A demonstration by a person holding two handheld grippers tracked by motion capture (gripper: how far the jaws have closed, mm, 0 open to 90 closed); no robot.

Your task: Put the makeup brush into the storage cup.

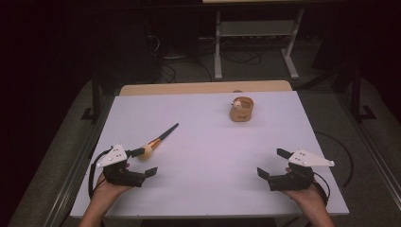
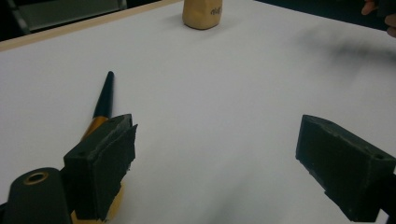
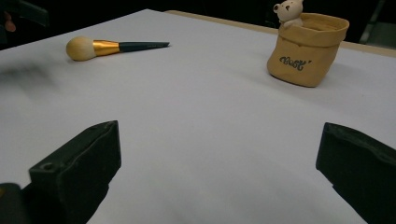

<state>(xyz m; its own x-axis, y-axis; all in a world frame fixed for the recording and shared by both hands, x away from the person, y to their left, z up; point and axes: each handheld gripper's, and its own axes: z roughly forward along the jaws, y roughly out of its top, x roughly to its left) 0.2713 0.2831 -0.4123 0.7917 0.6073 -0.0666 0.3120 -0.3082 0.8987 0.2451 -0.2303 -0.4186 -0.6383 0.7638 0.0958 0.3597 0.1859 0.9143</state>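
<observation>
The makeup brush (image 1: 158, 140) lies flat on the white table (image 1: 208, 142), just beside the left gripper (image 1: 143, 163), whose jaws stand wide with nothing between them. It looks light and stiff along the handle, with a soft bristle head that would squash, so the gold ferrule or dark handle seems the place to grip. Its long axis runs diagonally: bristles toward the person, handle tip (slim, tapered) toward the fabric pouch (image 1: 241, 110). The right gripper (image 1: 274, 164) is likewise wide open, holding nothing.
</observation>
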